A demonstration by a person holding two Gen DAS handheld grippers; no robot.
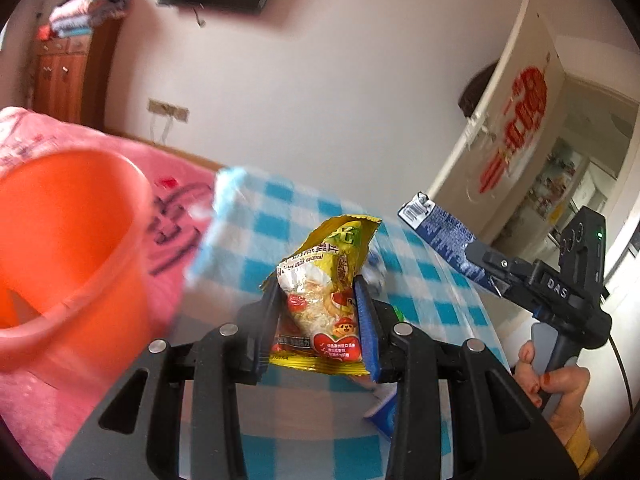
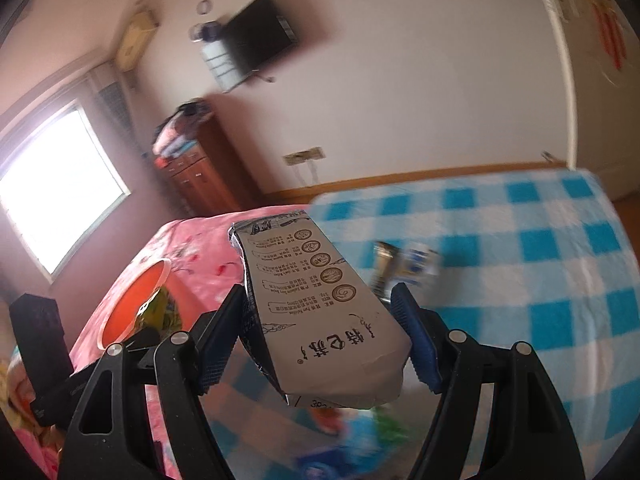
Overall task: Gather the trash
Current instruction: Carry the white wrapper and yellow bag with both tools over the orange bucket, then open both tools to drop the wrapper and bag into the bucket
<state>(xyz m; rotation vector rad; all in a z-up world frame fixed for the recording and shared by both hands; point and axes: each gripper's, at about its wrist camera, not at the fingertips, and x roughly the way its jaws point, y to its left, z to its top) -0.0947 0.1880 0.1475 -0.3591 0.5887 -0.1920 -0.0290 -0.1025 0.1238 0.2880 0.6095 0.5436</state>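
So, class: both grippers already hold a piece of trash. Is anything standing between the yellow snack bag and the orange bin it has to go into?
Nothing visible does. The left gripper holds the yellow snack bag above the checked cloth, and the orange bin sits open-mouthed on the pink cover to its left, with only open space between them.

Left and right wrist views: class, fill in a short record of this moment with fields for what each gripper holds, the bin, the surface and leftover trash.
left gripper: jaws shut on the yellow snack bag
right gripper: jaws shut on the milk carton, lifted clear of the surface
bin: orange bucket, open, standing on the pink cover, to the left of both grippers
surface: blue and white checked cloth beside the pink cover
leftover trash: blurred wrappers on the checked cloth; more below the carton, too blurred to name
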